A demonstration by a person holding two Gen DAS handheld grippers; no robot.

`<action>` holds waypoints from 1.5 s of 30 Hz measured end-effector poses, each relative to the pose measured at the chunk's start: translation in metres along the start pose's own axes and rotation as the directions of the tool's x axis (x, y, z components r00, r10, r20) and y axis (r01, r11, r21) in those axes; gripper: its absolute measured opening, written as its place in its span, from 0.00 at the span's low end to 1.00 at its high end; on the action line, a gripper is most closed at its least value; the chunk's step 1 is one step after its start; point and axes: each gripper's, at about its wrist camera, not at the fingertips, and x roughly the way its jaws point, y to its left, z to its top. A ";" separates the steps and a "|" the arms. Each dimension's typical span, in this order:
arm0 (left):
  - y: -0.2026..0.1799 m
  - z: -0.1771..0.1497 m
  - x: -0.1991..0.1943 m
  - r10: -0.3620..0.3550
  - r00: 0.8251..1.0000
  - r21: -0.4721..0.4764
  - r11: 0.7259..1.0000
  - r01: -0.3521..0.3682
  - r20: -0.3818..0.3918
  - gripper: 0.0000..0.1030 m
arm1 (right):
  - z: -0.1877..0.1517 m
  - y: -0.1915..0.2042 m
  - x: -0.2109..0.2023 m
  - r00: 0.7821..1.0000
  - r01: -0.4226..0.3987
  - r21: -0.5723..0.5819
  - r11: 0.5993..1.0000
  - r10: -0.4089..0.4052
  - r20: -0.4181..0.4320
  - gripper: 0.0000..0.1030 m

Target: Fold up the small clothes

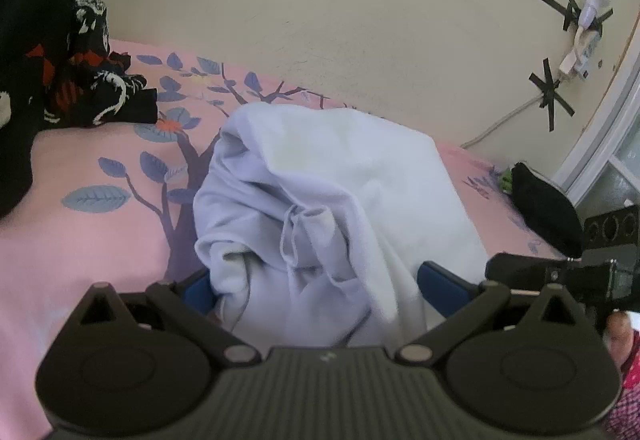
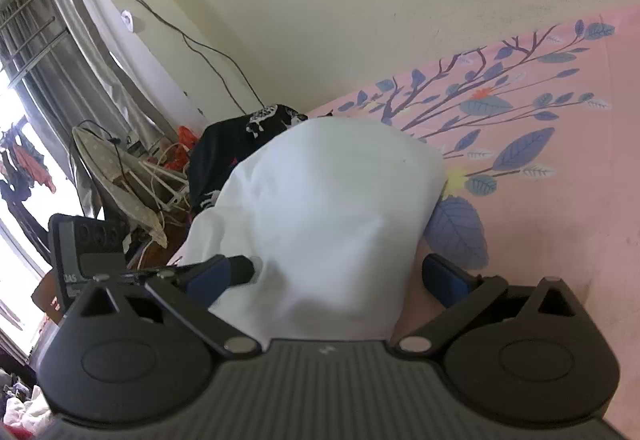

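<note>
- Left wrist view: the left tongs (image 1: 316, 282) stand wide apart, and the crumpled white cotton garment (image 1: 320, 192) is bunched between the blue pads (image 1: 440, 282) and spills forward from them onto the pink bed sheet printed with blue-leaved branches (image 1: 80, 240). Cloth fills the gap, but the pads do not look pressed on it, so I judge this a loose hold or a scoop, not a clamp.
- Same view: a ribbed hem and several deep creases show in the cloth just ahead of the tongs; no flat panel or clean fold line is visible. Far off to the left ahead lies a heap of black clothes with red and white print (image 1: 68, 64). The right tongs' black body (image 1: 560, 272) sits close on the right.
- Right wrist view: the right tongs (image 2: 340, 276) are also spread, with the same white garment (image 2: 328, 208) mounded between them; its surface here is smoother, rounded like a draped bundle. The left tongs' tip (image 2: 240, 268) touches the cloth's near left edge.
- Progress, as a judgement: folding of this piece looks barely begun. It must be spread flat, folded, and set aside; the dark heap seems unfolded too.
</note>
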 end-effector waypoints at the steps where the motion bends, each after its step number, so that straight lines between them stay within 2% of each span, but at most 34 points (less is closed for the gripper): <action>1: -0.002 -0.001 0.001 0.010 1.000 0.012 1.000 -0.010 0.000 1.00 | -0.001 0.000 -0.001 1.000 0.003 -0.001 1.000 -0.003 0.005 0.94; 7: -0.013 -0.004 0.003 0.070 0.998 0.069 0.995 -0.069 -0.001 1.00 | -0.003 0.001 -0.003 1.000 0.005 -0.007 1.000 -0.005 0.014 0.94; 24: -0.011 -0.003 0.001 0.050 0.999 0.059 0.997 -0.050 -0.004 1.00 | -0.003 -0.002 -0.004 1.000 -0.010 -0.010 1.000 0.010 0.015 0.94; 32: -0.003 -0.002 -0.002 0.014 1.000 0.002 1.000 -0.015 0.014 1.00 | -0.004 -0.001 -0.005 1.000 -0.008 -0.012 1.000 0.008 0.013 0.94; 39: -0.008 -0.003 0.000 0.036 0.999 0.027 0.999 -0.037 0.009 1.00 | -0.004 -0.001 -0.005 1.000 -0.007 -0.013 1.000 0.007 0.012 0.94; 45: -0.004 -0.001 -0.001 0.018 1.000 0.010 1.000 -0.018 0.005 1.00 | -0.003 -0.001 -0.004 1.000 -0.006 -0.015 1.000 0.006 0.006 0.94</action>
